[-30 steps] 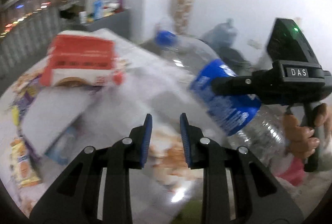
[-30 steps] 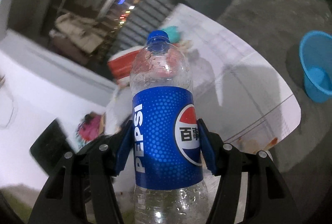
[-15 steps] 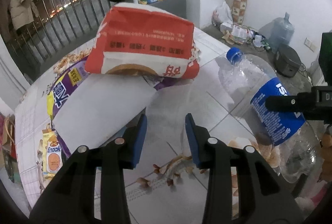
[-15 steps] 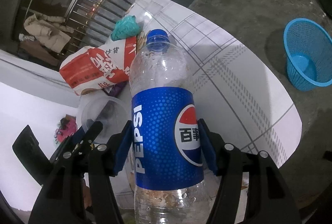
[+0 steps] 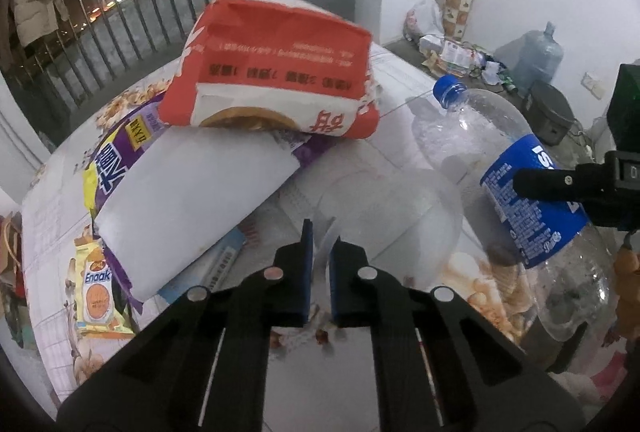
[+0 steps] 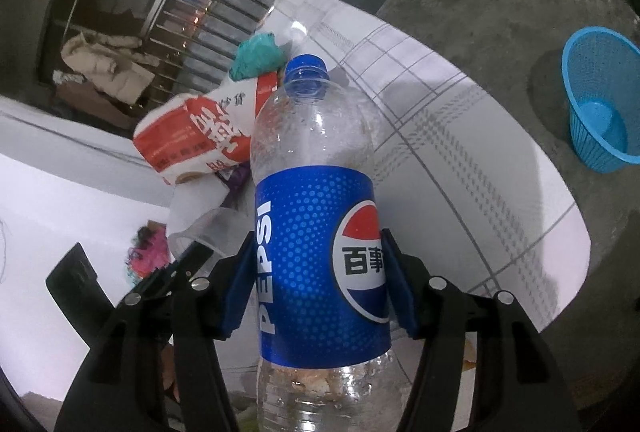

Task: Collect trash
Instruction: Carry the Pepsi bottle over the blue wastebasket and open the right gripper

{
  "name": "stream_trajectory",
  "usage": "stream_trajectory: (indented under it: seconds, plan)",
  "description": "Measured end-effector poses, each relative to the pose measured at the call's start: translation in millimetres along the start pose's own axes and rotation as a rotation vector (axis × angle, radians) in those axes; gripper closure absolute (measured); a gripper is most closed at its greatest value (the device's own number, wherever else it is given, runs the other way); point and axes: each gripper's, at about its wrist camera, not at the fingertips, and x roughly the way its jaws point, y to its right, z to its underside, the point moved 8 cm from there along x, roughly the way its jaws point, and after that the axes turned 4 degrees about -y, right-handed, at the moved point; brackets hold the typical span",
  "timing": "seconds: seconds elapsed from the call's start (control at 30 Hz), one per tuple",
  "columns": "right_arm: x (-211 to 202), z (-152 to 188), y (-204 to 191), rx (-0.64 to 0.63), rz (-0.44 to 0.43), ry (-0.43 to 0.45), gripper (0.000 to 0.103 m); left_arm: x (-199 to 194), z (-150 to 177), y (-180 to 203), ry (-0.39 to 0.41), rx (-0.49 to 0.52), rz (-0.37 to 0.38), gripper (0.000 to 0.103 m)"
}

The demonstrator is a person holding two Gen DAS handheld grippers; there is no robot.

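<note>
One table (image 5: 400, 120) carries the litter: one red-and-white bag (image 5: 276, 80) atop one purple packet (image 5: 116, 156), one small yellow wrapper (image 5: 96, 296). One Pepsi bottle (image 6: 320, 252) sits clamped in the right gripper (image 6: 320, 288). One clear plastic cup (image 5: 384, 208) is pinched at its rim by the left gripper (image 5: 319, 264).

Your left claw (image 5: 319, 264) points steeply downward, its blue pads pinched nearly together on the rim of a clear plastic cup (image 5: 384, 216). Your right claw (image 6: 318, 286) tilts down less sharply, its pads set wide and pressing both sides of a Pepsi bottle (image 6: 320, 232).
</note>
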Motion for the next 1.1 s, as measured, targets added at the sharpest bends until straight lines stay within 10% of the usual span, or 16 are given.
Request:
stream_trajectory:
  seconds: [0.53,0.7,0.97,1.03,1.1]
  plan:
    - [-142.2,-11.1,110.1,0.339,-0.039,0.387,0.046,5.3,-84.7,146.3,-0.044,0.189,0.359,0.099]
    - [-157.0,-11.5,177.7,0.537,-0.062,0.426,0.045,59.6,-113.3,230.9,-0.217,0.254,0.473,0.099]
    - [-124.6,-41.7,277.3,0.830,-0.151,0.413,0.042,168.4,-149.7,341.6,-0.364,0.360,0.453,0.099]
    - [-114.8,-52.4,300.9,0.905,-0.187,0.409,0.041,189.4,-158.4,359.7,-0.386,0.344,0.470,0.091]
    - [-108.2,-60.7,320.6,0.956,-0.195,0.417,0.032,206.5,-167.3,373.0,-0.387,0.330,0.470,0.063]
